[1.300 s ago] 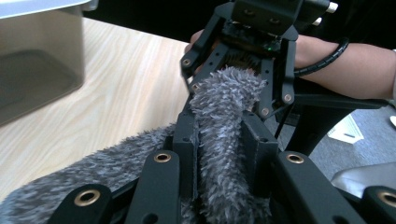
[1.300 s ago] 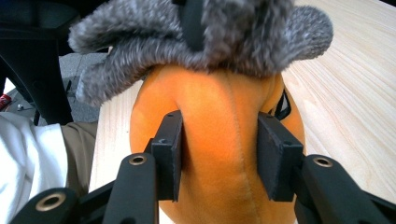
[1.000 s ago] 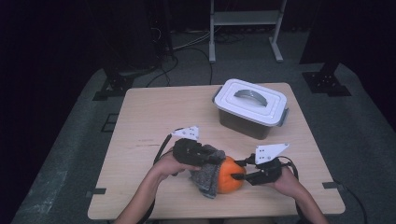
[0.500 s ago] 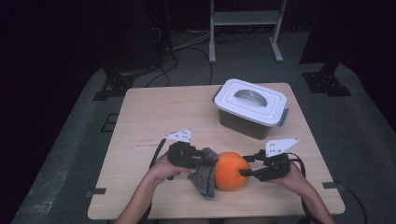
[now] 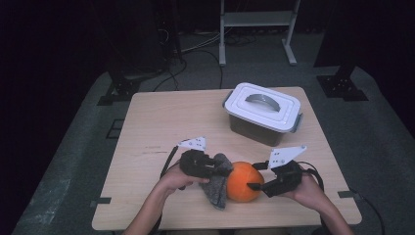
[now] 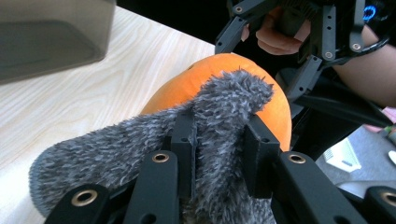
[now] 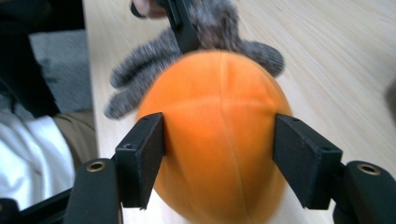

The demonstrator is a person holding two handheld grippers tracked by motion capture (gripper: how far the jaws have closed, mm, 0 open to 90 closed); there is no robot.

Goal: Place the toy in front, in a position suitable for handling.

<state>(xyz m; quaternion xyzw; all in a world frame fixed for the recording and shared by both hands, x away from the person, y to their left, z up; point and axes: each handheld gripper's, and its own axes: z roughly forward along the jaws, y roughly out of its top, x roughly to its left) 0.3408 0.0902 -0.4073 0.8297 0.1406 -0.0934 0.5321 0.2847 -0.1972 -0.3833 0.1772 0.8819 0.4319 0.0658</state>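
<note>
Some of it was hard to read. In the high view the left gripper [image 5: 215, 169] was half buried in the fuzzy grey cloth [image 5: 219, 188], so we couldn't make out its jaws from up there, and the person's forearms were cut off at the bottom edge. The underside of the orange ball [image 5: 243, 181] was hidden too, so we couldn't say if it sat on the wooden table [image 5: 161, 122] or hung just above it.

The left gripper view cleared up the first bit: both black jaws were pinched tight on a fold of the cloth [image 6: 219, 135], which draped over the top of the ball [image 6: 187, 88]. The right gripper [image 6: 289, 51] loomed at the upper right of that frame, blocking whatever was behind it.

The right gripper view gave us what the high one couldn't. The jaws of the right gripper [image 7: 218, 154] stood on either side of the ball [image 7: 219, 121], the left pad right against the surface, the right pad with a sliver of gap. They'd just been opening, ball between them, so no real squeeze.

The ball sat at the lower middle of the high frame, between the two grippers. The lidded white plastic container [image 5: 263, 111] stood apart at the upper right of the tabletop, lid clipped on. Its blurry grey wall [image 6: 51, 37] filled the upper left corner of the left gripper view.
</note>
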